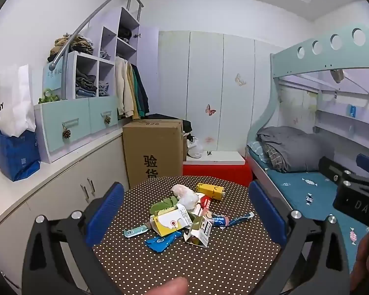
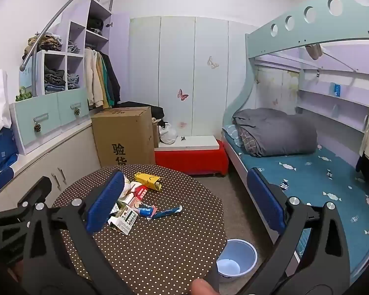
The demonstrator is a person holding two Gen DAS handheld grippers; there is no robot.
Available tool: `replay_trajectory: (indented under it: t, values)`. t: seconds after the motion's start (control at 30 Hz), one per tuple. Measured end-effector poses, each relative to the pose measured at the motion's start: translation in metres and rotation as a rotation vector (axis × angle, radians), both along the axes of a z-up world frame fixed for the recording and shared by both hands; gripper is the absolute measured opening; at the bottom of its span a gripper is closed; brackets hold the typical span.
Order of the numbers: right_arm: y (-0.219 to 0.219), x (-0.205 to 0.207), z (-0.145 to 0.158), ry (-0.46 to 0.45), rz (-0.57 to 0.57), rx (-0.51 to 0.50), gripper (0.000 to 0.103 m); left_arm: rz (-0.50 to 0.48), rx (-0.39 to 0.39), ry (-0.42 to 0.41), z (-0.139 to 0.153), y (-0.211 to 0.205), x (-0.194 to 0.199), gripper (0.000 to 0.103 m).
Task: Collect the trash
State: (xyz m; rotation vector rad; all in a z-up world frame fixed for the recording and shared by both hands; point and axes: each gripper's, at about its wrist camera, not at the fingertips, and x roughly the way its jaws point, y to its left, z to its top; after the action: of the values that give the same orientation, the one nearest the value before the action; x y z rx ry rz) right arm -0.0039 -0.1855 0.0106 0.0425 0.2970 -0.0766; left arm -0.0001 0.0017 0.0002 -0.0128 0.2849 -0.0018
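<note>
**Mia:** Where is the trash?

**Ben:** It sits in a pile [image 1: 182,217] in the middle of the round dotted desk [image 1: 209,265]. There is a yellow and white carton [image 1: 171,222], a yellow box [image 1: 210,190] at the back, a white crumpled bag [image 1: 185,194], a blue wrapper [image 1: 160,242] at the front and a long blue wrapper [image 1: 233,220] on the right.

**Mia:** Are the claws holding anything?

**Ben:** No. The left claw [image 1: 184,217] is spread wide with nothing pinched, and it is up above the desk. The right claw [image 2: 184,199] is spread wide too, and empty.

**Mia:** What could go wrong?

**Ben:** The bits lie on top of each other. If a claw bites one piece, I think it could drag the others and push them off the desk edge. The flat wrappers are thin, so the claw might slide over them. Also, the two claws are close side by side, so they might bump.

**Mia:** Where does the trash go?

**Ben:** My guess is the blue bucket [image 2: 236,258] on the floor, just beside the desk on the right. It is low down, so a dropped piece could miss it.

**Mia:** Which way do the pieces point?

**Ben:** The long blue wrapper lies flat. Its long side runs left to right, with the far end tipped a bit toward the bed [image 1: 302,189]. The yellow and white carton lies on its side, long way running left to right too. The yellow box lies flat, also sideways.
</note>
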Motion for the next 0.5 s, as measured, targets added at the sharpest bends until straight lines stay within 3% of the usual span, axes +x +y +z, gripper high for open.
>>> replay_trajectory:
  t: [0.5]
  values:
    - [-0.0056,-0.0013,0.0017,-0.008,-0.008,0.012,0.098,-0.025,0.012,-0.003,0.0082,-0.0046,-0.0034,0.099]
